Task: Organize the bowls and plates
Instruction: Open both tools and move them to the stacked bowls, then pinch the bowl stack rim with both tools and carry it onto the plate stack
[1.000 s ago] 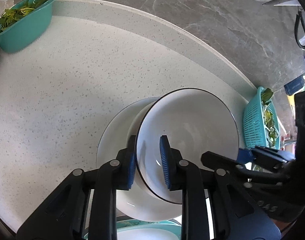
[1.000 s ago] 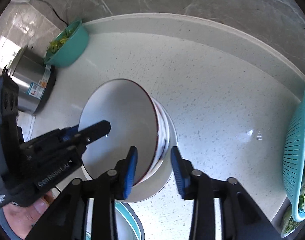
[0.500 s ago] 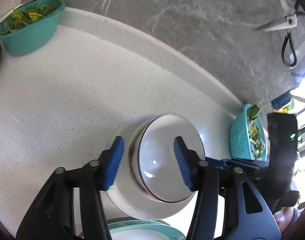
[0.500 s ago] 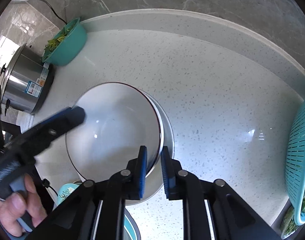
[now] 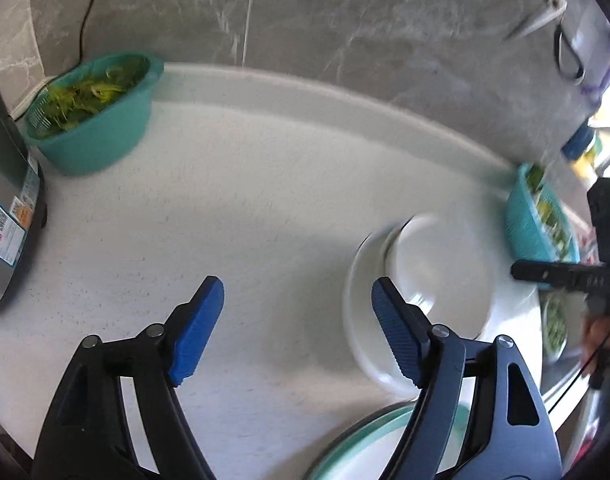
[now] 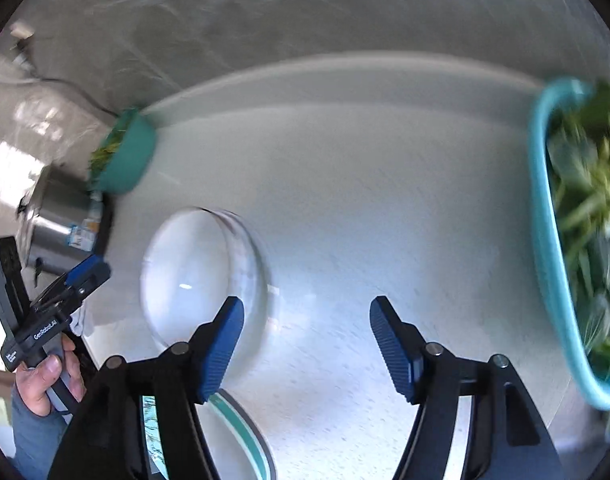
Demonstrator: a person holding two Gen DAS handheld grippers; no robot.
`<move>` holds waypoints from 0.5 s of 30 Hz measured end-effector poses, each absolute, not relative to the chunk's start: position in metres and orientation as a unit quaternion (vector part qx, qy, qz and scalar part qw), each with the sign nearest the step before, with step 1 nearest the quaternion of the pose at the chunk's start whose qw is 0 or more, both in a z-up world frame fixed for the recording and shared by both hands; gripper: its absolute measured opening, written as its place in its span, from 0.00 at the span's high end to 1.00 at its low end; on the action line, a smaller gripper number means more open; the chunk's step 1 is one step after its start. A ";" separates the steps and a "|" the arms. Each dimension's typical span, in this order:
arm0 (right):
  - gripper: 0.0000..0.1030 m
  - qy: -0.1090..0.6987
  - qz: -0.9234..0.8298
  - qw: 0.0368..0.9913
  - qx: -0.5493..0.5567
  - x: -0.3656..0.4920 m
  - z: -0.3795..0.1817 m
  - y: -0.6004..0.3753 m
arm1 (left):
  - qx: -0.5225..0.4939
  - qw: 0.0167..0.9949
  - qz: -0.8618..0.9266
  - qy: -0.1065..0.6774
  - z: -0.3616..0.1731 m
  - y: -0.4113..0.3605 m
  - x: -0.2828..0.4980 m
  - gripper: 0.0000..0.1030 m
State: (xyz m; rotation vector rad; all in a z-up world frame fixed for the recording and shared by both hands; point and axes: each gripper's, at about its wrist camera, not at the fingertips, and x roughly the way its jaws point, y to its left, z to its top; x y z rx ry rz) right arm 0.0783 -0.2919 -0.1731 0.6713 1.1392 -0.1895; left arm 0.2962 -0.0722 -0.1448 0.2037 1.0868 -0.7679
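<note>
A white bowl (image 5: pixel 445 272) sits nested in a stack of white dishes (image 5: pixel 359 320) on the speckled counter. In the right wrist view the same bowl (image 6: pixel 189 276) lies left of centre. My left gripper (image 5: pixel 297 324) is open and empty, with the stack behind its right finger. My right gripper (image 6: pixel 307 344) is open and empty, with the bowl behind its left finger. A teal-rimmed plate (image 5: pixel 369 440) lies at the near edge and also shows in the right wrist view (image 6: pixel 241 436). Both views are blurred.
A teal bowl of greens (image 5: pixel 93 116) stands at the back left beside a steel pot (image 5: pixel 5 232). A blue colander of greens (image 6: pixel 577 232) stands at the right. The grey marble wall (image 5: pixel 345 24) backs the counter.
Both grippers have let go of the white bowl, opened wide and drawn back. The bowl now rests in the stack. The left gripper has swung left, the right gripper right.
</note>
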 end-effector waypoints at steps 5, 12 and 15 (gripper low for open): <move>0.33 0.545 -0.073 0.766 0.334 0.075 -0.202 -0.282 | 0.110 0.750 -0.374 0.534 -0.174 -0.071 0.297 0.10; 0.33 0.552 -0.057 0.762 0.334 0.088 -0.214 -0.265 | 0.135 0.723 -0.381 0.560 -0.203 -0.084 0.297 0.10; 0.33 0.557 -0.067 0.756 0.338 0.094 -0.224 -0.267 | 0.151 0.724 -0.361 0.567 -0.213 -0.086 0.303 0.12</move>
